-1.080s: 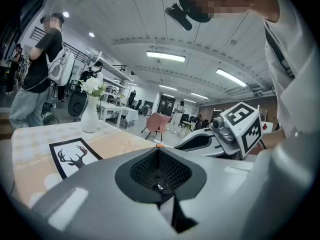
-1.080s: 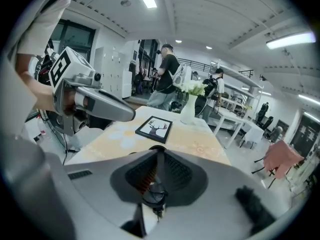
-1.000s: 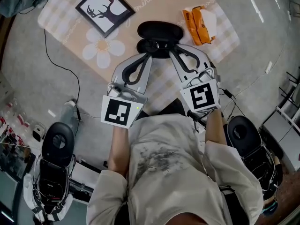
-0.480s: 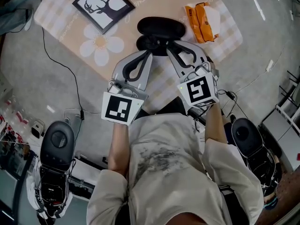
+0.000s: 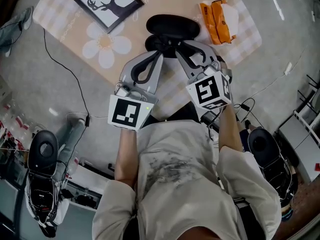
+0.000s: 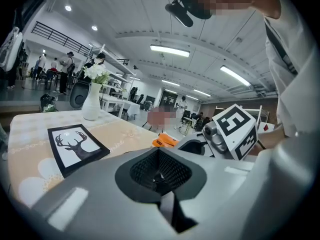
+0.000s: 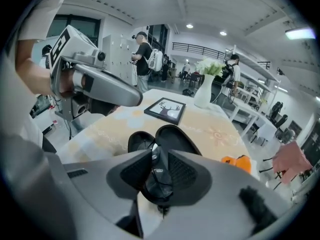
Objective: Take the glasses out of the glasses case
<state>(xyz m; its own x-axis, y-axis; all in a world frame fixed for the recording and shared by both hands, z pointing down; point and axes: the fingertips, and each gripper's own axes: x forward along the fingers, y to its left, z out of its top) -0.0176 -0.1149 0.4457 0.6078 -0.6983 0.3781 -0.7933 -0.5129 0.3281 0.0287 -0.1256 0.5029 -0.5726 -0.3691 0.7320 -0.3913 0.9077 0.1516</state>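
both grippers closed: right gripper (image 7: pixel 160 155) fingers clamp the glasses (image 7: pixel 159 186) at the open glasses case (image 7: pixel 177 137); left gripper (image 6: pixel 160 165) fingers touching.

The top edge clips the deer picture (image 5: pixel 106 3), and the fingers (image 5: pixel 186 51) partly hide the glasses case (image 5: pixel 172 25).

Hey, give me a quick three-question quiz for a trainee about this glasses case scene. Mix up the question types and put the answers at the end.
1. True or false: the glasses case is closed.
2. Pick one: what is the right gripper clamped on? A the orange packet, B the glasses, C the white vase.
3. Fill in the blank: in the head view, the deer picture lies to the ____ of the case.

Key:
1. False. Its lid stands open.
2. B.
3. left.
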